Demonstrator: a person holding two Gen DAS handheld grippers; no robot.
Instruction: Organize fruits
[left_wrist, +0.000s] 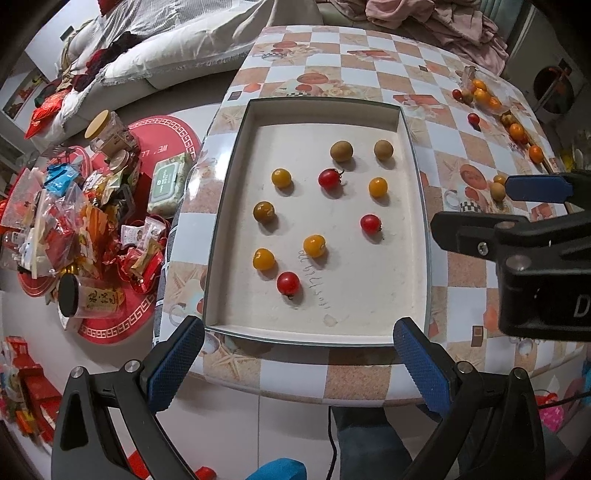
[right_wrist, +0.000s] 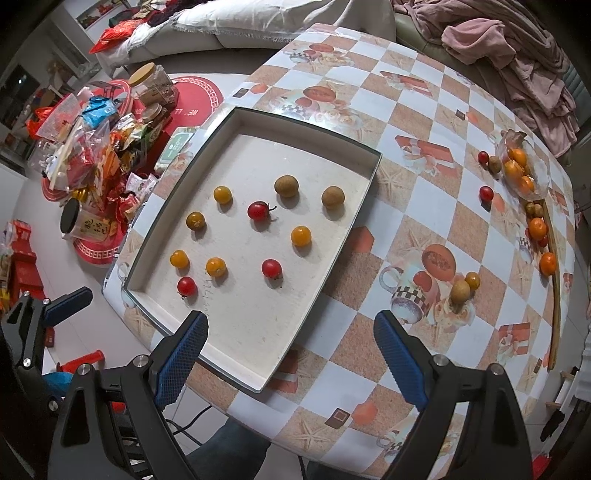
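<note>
A shallow white tray lies on the checkered table and holds several small fruits: red tomatoes, yellow ones and brown longans. More loose fruit sits on the table right of the tray, and a heap lies at the far right. My left gripper hangs open over the tray's near edge, empty. My right gripper is open over the tray's near right corner, empty; one of its fingers shows in the left wrist view.
A low red stand with snack packets and jars crowds the floor left of the table. A wet-wipes pack lies beside it. Pink cloth lies on a sofa behind the table. A wooden stick runs along the right edge.
</note>
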